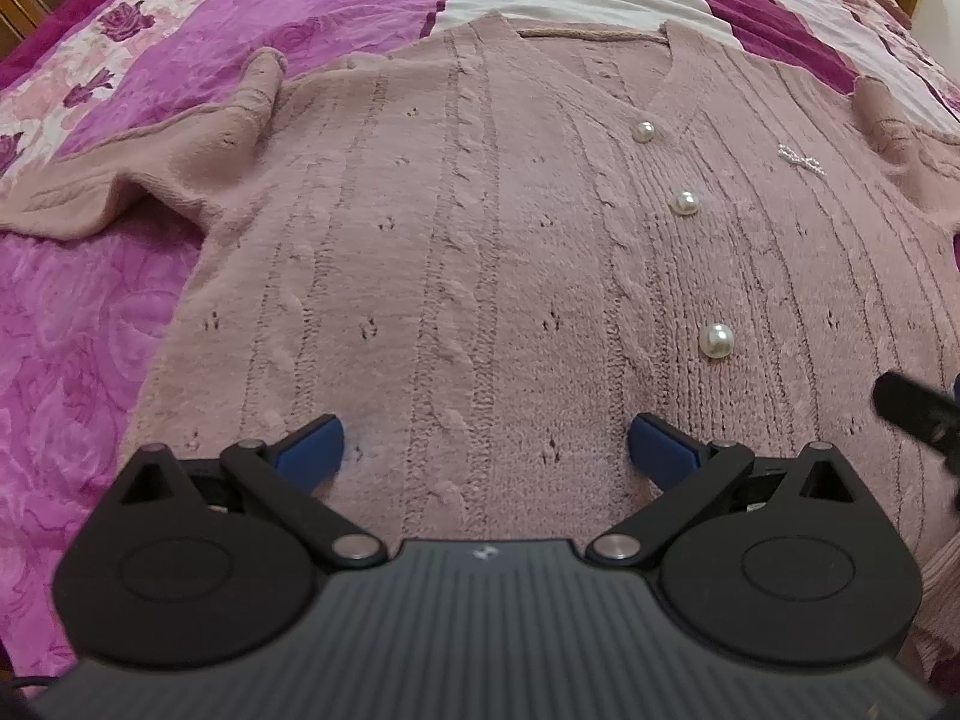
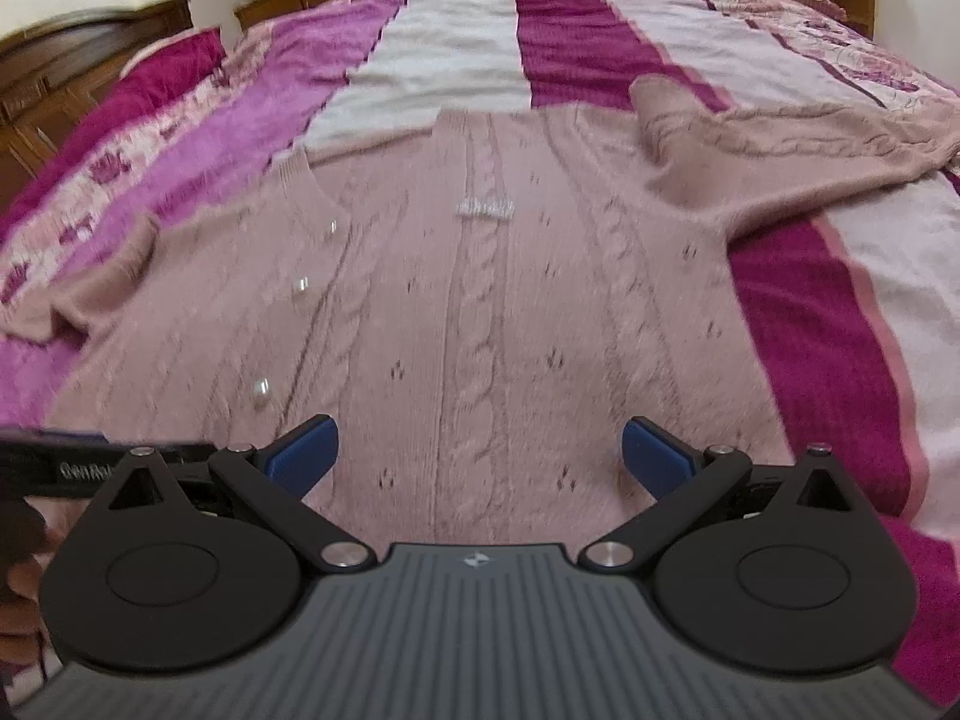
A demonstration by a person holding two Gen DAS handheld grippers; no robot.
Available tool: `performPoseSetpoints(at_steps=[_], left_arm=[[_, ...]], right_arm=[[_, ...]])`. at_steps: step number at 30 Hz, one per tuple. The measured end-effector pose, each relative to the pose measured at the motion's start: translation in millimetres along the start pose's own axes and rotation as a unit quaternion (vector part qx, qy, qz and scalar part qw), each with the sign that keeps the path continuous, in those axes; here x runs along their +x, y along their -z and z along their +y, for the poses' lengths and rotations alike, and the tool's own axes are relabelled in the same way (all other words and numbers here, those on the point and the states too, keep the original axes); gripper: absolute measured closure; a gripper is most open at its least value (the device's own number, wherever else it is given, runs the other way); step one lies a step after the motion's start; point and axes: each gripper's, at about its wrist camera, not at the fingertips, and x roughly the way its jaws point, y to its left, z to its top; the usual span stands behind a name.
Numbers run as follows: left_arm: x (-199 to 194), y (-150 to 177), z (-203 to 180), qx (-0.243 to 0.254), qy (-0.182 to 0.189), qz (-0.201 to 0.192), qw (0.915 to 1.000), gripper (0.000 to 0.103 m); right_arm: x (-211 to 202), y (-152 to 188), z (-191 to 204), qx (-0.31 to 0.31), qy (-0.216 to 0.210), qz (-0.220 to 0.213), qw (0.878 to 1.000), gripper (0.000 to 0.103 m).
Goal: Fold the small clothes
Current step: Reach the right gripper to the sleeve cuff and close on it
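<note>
Striped magenta bedspread [image 2: 606,42] carrying a pink cardigan [image 1: 480,228] laid flat, hem nearest and long axis running straight ahead of both released claws, left claw [image 1: 485,447] and right claw [image 2: 480,450], side by side.

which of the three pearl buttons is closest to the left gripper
The lowest pearl button, last in the row running down from the V-neck of the pink cardigan. It lies just beyond the left gripper, toward its right fingertip; the other two sit farther up.
</note>
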Motion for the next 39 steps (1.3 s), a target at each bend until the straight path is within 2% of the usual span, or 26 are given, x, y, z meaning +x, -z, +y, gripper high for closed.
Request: performPoseSetpoints(at_steps=[7, 13, 19, 27, 39], left_arm=[[-8, -9, -3, 0.001, -0.009, -0.012, 0.9999, 0.0], [-9, -17, -8, 0.001, -0.014, -0.015, 0.9998, 0.0], [-8, -23, -11, -0.01, 0.005, -0.025, 0.9996, 0.0], [3, -27, -24, -0.004, 0.009, -0.024, 0.9997, 0.0], [21, -27, -30, -0.015, -0.009, -0.006, 0.9998, 0.0]], right_arm=[[-11, -27, -25, 0.028, -0.024, -0.029, 0.999, 0.0], [-17, -44, -53, 0.055, -0.028, -0.045, 0.997, 0.0], [-19, -60, -87, 0.082, -0.035, -0.054, 0.995, 0.0], [-16, -85, -149, 0.119, -0.005, -0.09, 0.989, 0.0], [12, -116, -266, 0.207, 0.08, -0.127, 0.967, 0.0]])
